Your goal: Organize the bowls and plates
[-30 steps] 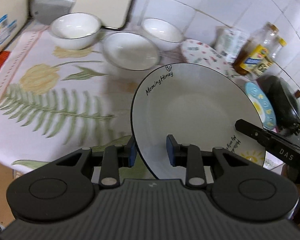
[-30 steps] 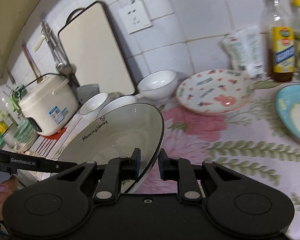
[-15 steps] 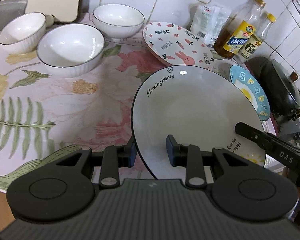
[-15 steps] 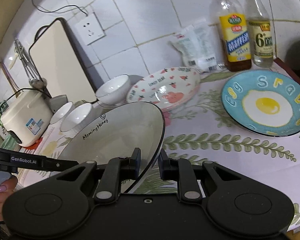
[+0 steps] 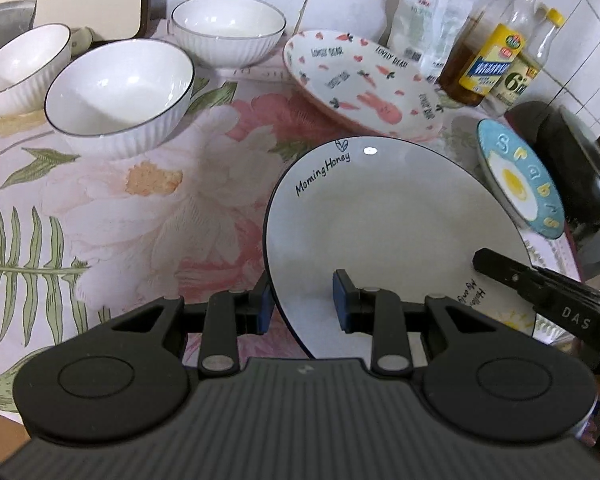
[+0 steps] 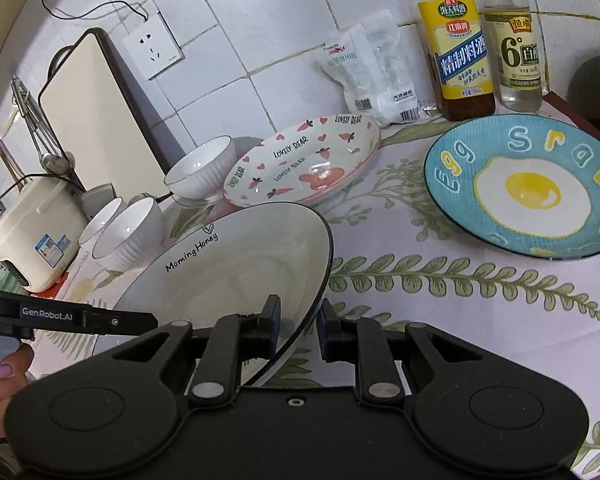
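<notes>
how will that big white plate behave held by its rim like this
The white plate looks glazed, so probably slippery in the pads. Left gripper and right gripper pinch only its rim, so it may tilt. Likely stiff and breakable.

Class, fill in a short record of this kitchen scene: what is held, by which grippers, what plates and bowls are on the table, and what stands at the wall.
held: white plate, lettered "Morning Honey", tilted above the tablecloth
left gripper: shut on the plate's left rim
right gripper: shut on the plate's right rim
plates on table: carrot plate; egg plate
bowls on table: three white bowls; largest at the front
at the wall: two bottles, a packet, a rice cooker
</notes>
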Motion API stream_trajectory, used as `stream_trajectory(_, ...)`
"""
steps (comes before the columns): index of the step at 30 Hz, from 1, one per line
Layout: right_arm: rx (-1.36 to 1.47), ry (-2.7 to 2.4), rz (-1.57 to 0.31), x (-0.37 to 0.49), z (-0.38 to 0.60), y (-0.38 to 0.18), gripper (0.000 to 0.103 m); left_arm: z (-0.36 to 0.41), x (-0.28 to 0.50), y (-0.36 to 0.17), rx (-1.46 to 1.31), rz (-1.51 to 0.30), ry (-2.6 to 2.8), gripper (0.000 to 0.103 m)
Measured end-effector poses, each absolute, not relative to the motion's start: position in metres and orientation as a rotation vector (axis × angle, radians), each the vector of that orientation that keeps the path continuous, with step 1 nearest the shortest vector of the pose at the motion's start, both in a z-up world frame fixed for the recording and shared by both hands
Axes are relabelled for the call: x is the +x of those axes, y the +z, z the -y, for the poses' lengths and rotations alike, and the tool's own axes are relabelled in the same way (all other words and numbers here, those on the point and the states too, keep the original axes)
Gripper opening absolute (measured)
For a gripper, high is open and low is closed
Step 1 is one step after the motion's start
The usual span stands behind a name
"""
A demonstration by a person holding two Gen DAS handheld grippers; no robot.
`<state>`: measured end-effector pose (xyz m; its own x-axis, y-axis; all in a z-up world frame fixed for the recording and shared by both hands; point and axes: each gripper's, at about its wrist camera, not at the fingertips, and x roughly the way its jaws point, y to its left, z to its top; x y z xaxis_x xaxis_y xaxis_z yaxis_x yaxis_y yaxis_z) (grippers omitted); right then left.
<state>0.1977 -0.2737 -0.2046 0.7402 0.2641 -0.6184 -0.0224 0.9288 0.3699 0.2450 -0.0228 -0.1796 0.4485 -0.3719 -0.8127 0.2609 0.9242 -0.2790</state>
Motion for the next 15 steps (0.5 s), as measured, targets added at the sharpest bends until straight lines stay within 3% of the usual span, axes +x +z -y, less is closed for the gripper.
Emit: stream_trajectory(15,0.300,0.133,-0.778,0.192,0.262,-0.223,0.028,0.026,0.241,-0.196,-0.092,-1.074,-0.323,0.029)
